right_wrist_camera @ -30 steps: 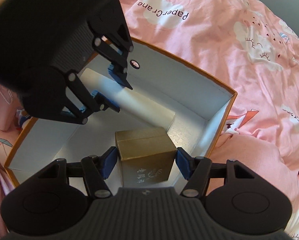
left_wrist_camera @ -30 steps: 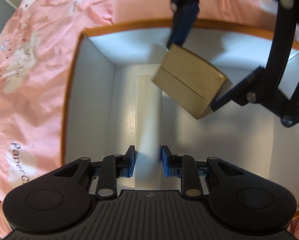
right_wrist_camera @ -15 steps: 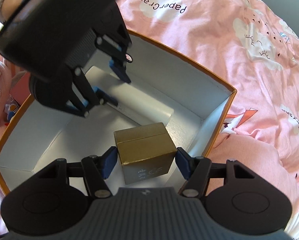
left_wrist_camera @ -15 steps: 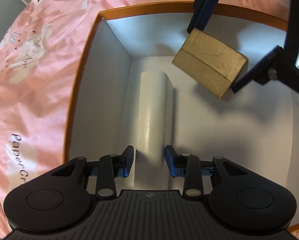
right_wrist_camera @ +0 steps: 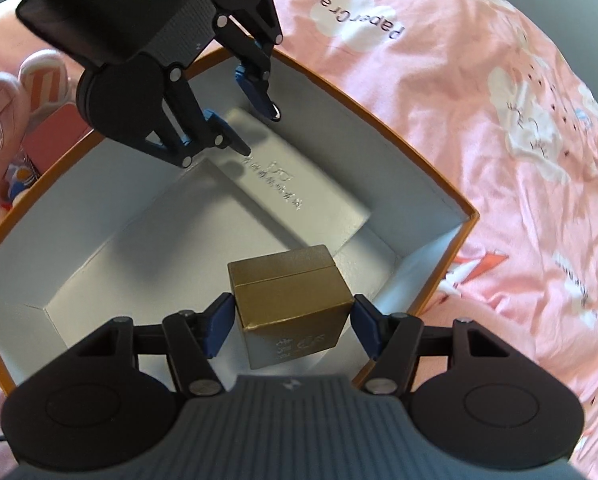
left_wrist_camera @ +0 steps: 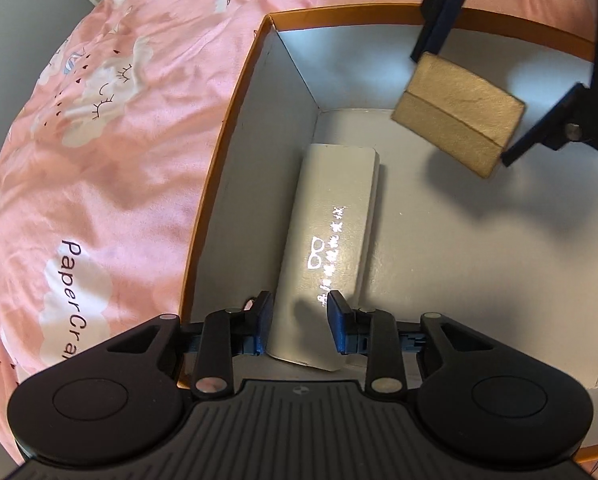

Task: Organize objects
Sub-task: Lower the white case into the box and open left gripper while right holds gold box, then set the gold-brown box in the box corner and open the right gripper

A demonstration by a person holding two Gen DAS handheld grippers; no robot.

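A long white case (left_wrist_camera: 331,236) with silver lettering lies flat on the floor of an open orange-rimmed box (left_wrist_camera: 227,128). My left gripper (left_wrist_camera: 299,320) is open above the case's near end, lifted clear of it. My right gripper (right_wrist_camera: 291,320) is shut on a small gold box (right_wrist_camera: 291,300) and holds it above the box floor, near the far right corner. In the left wrist view the gold box (left_wrist_camera: 459,112) hangs between the right gripper's fingers (left_wrist_camera: 439,20). The white case also shows in the right wrist view (right_wrist_camera: 299,196).
The orange-rimmed box (right_wrist_camera: 439,184) sits on a pink bedsheet (left_wrist_camera: 99,140) printed with clouds and "PaperCrane". Pink and red items (right_wrist_camera: 15,120) lie beyond the box's left side in the right wrist view. The white box walls stand high around both grippers.
My left gripper has let go of the white case, opened and pulled back and up. My right gripper, still holding the gold box, has risen slightly.
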